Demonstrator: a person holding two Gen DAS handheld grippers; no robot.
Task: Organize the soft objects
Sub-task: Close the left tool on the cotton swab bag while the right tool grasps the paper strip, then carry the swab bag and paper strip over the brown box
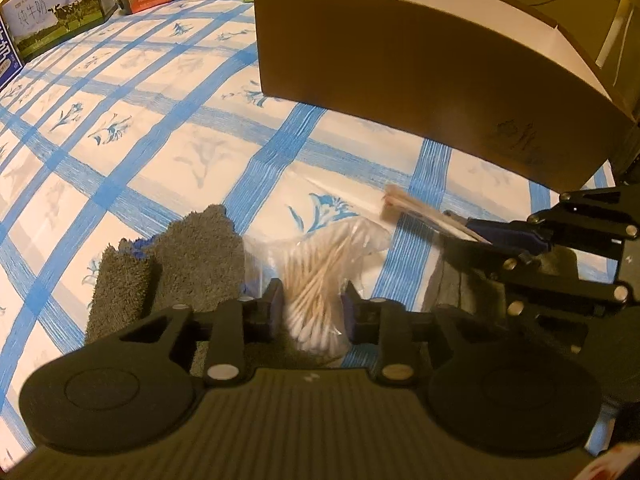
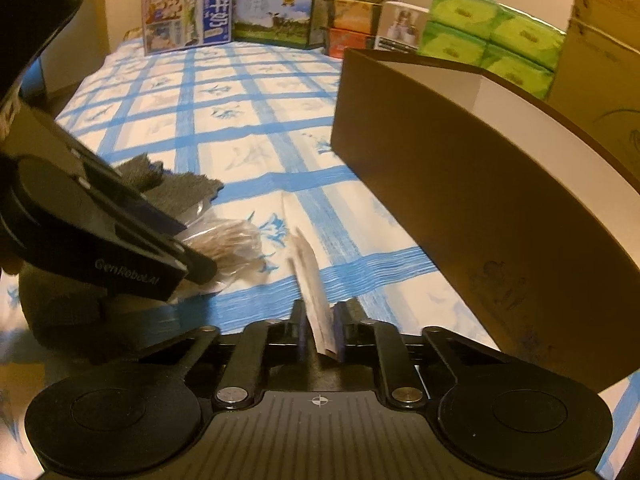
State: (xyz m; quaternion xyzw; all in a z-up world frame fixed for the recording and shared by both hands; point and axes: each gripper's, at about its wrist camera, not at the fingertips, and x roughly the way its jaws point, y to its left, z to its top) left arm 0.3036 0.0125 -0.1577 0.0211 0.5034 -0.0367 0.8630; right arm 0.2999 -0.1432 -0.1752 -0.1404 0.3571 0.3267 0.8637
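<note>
A clear bag of cotton swabs [image 1: 320, 264] lies on the blue-checked cloth [image 1: 168, 152]. My left gripper [image 1: 312, 308] is shut on its near end, with the pads pressing both sides. Just left of the bag lies a grey towel [image 1: 188, 264]. My right gripper [image 2: 320, 320] is shut on a thin flat packet [image 2: 310, 276], held edge-up just above the cloth. In the left wrist view the right gripper [image 1: 460, 226] reaches in from the right with that packet [image 1: 416, 210]. In the right wrist view the left gripper [image 2: 196, 246] sits over the bag [image 2: 236, 244], with the towel [image 2: 176, 188] behind it.
An open brown box [image 1: 420, 80] with a white inside stands just beyond both grippers, also seen as the box [image 2: 460, 184] on the right. Milk cartons [image 2: 272, 16], green tissue packs [image 2: 488, 36] and a cardboard carton [image 2: 600, 52] line the far edge.
</note>
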